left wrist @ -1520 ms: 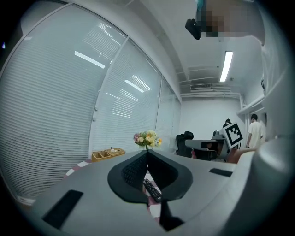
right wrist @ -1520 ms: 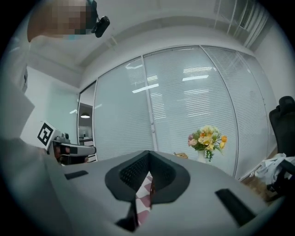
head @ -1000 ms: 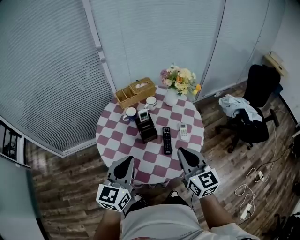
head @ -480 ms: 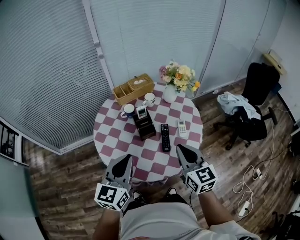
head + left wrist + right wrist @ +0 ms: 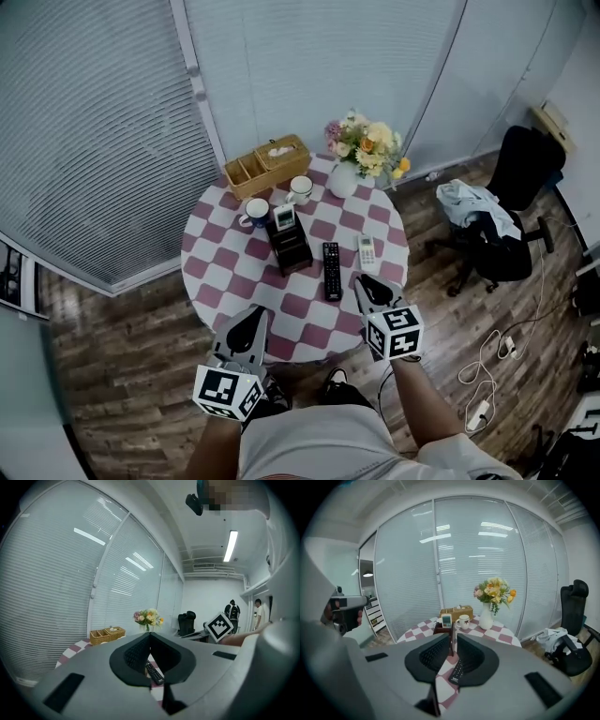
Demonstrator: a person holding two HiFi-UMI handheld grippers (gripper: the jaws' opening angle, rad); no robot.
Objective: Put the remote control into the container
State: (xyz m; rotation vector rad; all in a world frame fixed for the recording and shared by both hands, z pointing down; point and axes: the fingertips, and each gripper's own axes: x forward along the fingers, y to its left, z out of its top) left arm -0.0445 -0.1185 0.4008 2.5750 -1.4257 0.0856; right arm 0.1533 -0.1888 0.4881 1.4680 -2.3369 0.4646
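A black remote control lies flat near the middle of a round checked table. The black container stands at its 10 o'clock, with a small white device upright inside. The right gripper hovers at the remote's 5 o'clock. Its jaws have just been opening to a narrow slit, with nothing between them. They likely need to widen and straddle the remote's long sides. The left gripper hangs closed and empty at 7 o'clock. Only the head view shows a white remote at 2 o'clock.

The near checked tabletop is bare up to the black remote, flanked by container and white remote.
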